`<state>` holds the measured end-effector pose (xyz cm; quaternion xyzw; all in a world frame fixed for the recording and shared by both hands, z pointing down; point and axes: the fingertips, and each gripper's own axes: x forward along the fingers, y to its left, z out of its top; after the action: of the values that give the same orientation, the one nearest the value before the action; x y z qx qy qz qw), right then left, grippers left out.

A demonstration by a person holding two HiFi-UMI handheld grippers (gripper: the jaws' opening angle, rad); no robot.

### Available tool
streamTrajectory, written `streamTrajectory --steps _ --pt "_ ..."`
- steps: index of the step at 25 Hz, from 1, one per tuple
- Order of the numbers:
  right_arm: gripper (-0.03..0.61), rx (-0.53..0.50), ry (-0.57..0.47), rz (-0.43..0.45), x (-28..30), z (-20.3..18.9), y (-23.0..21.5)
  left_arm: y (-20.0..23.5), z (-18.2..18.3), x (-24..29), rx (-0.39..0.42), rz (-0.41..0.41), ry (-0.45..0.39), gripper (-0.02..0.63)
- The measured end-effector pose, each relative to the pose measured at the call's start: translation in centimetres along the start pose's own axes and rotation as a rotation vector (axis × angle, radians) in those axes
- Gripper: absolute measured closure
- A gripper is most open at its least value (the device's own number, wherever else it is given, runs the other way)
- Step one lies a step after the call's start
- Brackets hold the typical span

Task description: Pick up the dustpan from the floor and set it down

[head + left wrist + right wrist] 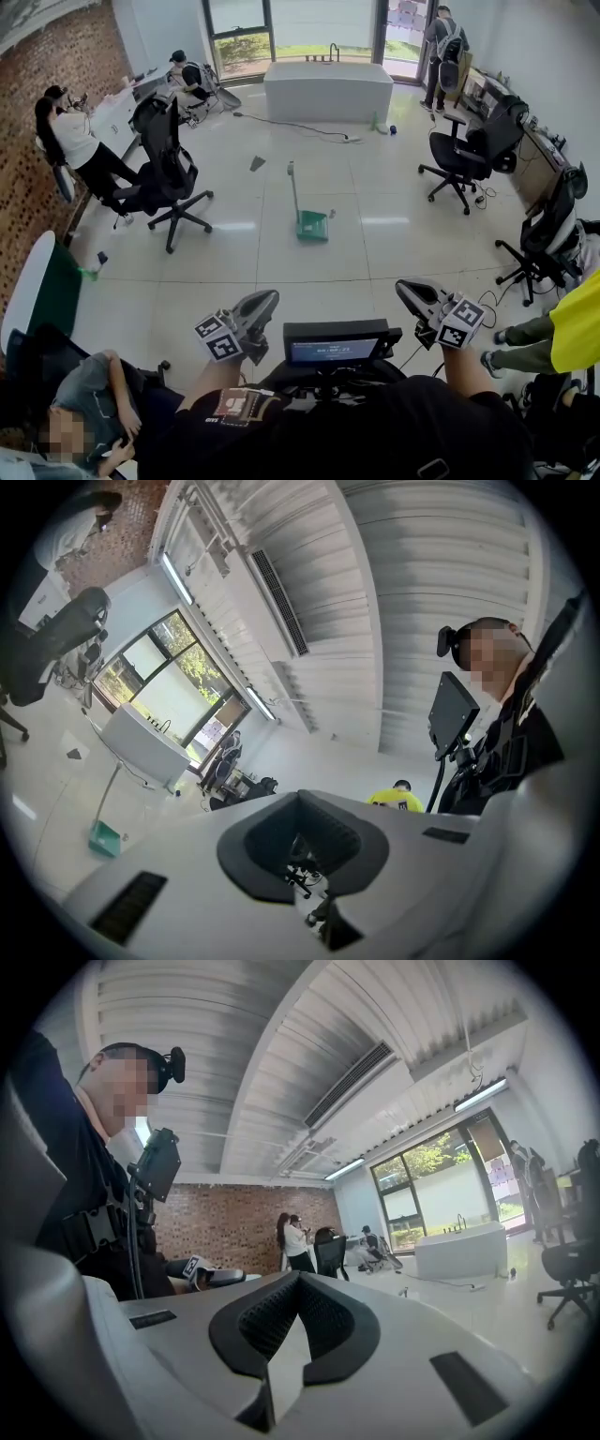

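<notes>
The green dustpan [312, 226] stands on the white floor in the middle of the room, its long handle [292, 187] upright. In the left gripper view the dustpan [105, 838] shows small at lower left, far off. My left gripper [267, 300] is held low at chest height, well short of the dustpan, with its jaws shut and nothing between them [300, 801]. My right gripper [406, 287] is held beside it at the same height, also shut and empty [298, 1279]. The right gripper view does not show the dustpan.
Black office chairs stand at left [169, 178] and right [466, 155], [548, 234]. A white tub [328, 92] sits at the back, with a cable [300, 127] on the floor before it. People are at the left desk [80, 141], bottom left [89, 412] and right [572, 328].
</notes>
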<state>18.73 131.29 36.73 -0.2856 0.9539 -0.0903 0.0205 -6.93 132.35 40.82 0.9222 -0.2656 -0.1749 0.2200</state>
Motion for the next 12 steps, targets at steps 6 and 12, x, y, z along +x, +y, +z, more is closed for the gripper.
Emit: streamTrajectory --steps 6,12 --pt "0.569 0.026 0.002 0.039 -10.4 -1.2 -1.3 -7.9 -5.3 5.2 -0.009 0.039 -0.026 0.607" --pt "0.569 0.068 -0.003 0.054 -20.0 -2.2 -3.6 -15.9 -11.3 10.2 -0.006 0.053 -0.012 0.607"
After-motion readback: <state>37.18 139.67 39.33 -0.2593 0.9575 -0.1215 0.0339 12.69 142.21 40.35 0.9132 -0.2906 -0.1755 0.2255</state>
